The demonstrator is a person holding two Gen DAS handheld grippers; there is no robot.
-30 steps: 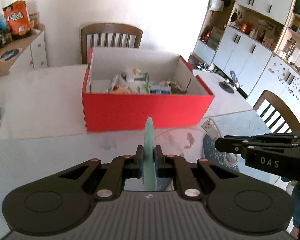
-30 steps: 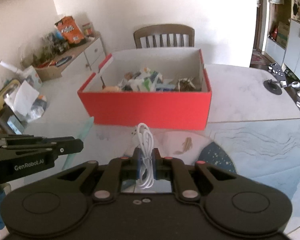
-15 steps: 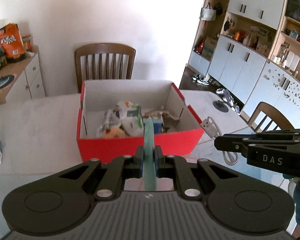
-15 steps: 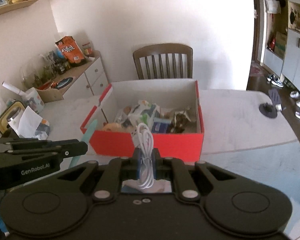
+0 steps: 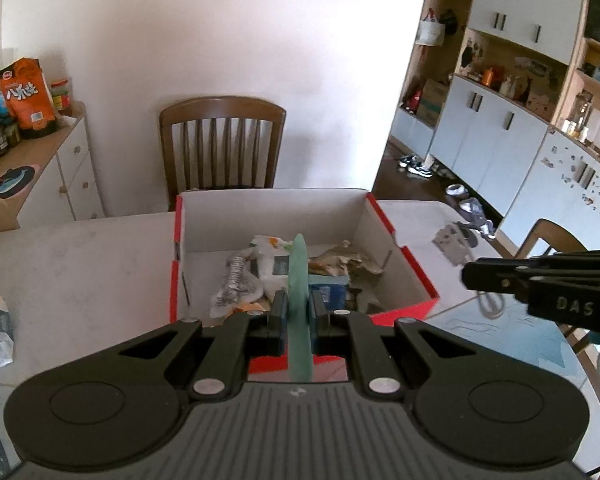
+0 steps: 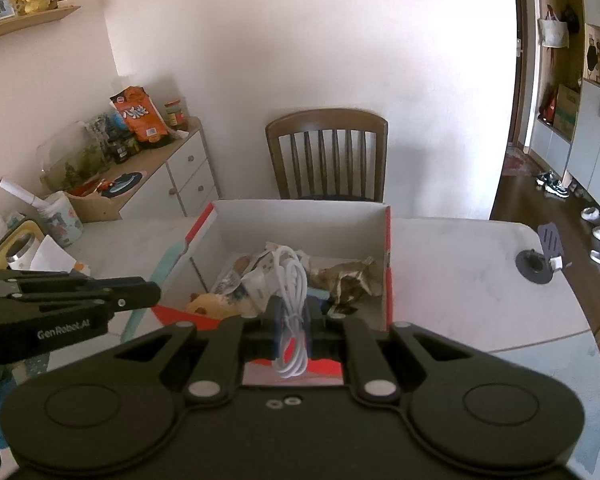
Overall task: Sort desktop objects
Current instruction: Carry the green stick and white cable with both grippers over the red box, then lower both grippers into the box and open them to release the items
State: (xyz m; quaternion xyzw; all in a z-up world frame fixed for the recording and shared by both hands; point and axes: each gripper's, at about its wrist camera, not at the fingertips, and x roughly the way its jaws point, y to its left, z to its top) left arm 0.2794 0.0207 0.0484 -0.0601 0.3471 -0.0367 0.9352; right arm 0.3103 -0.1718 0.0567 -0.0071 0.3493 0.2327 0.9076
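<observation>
Carrying both loads toward red box (image 5: 300, 216) | left gripper (image 5: 298, 312) clamped on flat green strip (image 5: 299, 280), long axis aimed ahead over box's near wall | right gripper (image 6: 290, 312) pinched on coiled white cable (image 6: 292, 280), equally near | box ahead and below both.

Both views are bright with daylight that washes the plain white wall (image 5: 228, 40) pale pink and nearly blows it out on the upper right. The wide black gripper bodies in the near foreground stay dark and low in detail. The red cardboard box with white inside walls (image 5: 416, 276) casts soft shadow inside. Fisheye bending curves the tall white-and-wood cabinets (image 5: 500, 120) at the right edge, and corners vignette black. Far objects look slightly soft.
</observation>
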